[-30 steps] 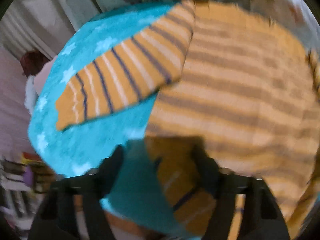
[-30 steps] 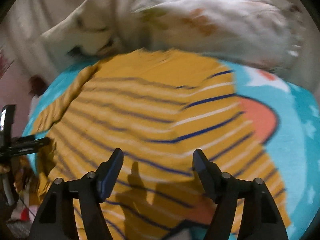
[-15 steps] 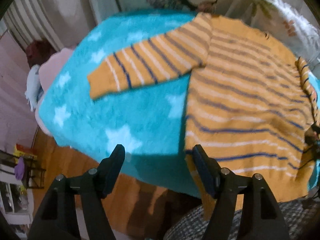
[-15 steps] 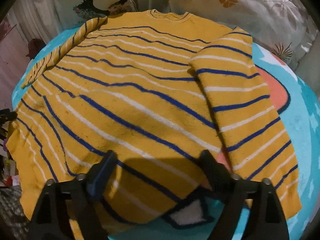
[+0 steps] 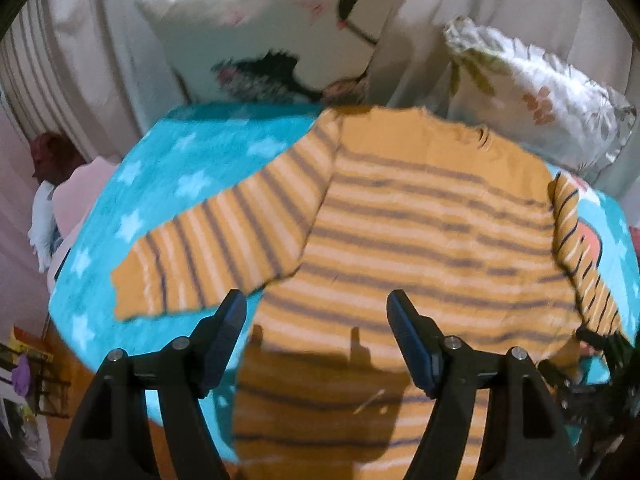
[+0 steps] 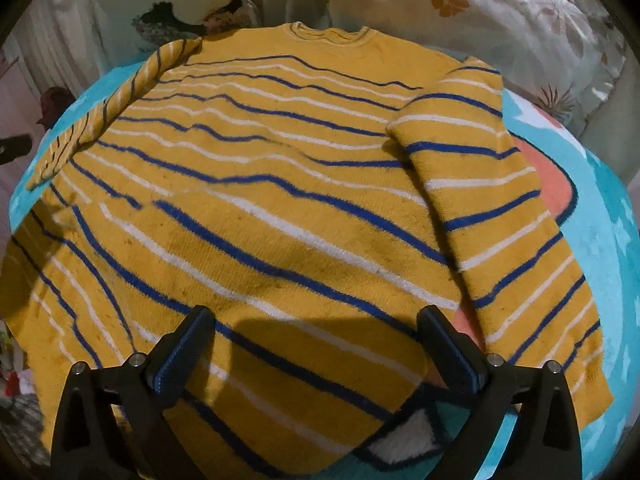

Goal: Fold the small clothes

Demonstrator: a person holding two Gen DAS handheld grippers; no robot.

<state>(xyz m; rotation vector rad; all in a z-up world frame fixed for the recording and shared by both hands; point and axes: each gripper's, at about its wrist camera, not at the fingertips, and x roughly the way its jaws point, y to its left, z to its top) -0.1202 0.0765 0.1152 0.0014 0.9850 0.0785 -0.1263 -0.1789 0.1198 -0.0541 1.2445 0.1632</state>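
A yellow sweater (image 6: 260, 208) with blue and white stripes lies spread flat on a turquoise star blanket (image 5: 160, 176); it also shows in the left wrist view (image 5: 420, 232). Its left sleeve (image 5: 216, 248) stretches out over the blanket. Its right sleeve (image 6: 492, 216) lies down along the body's right side. My left gripper (image 5: 316, 320) is open and empty above the sweater's lower left part. My right gripper (image 6: 316, 336) is open and empty above the hem.
Patterned pillows (image 5: 272, 28) (image 6: 500, 20) lean against curtains behind the blanket. The blanket's left edge drops to a wooden floor (image 5: 76, 364) with shelves of clutter. An orange and white print (image 6: 552, 184) shows on the blanket at the right.
My left gripper has swung from the blanket's left edge to over the sweater body, view still blurred. My right gripper has steadied over the hem. Both stay open.
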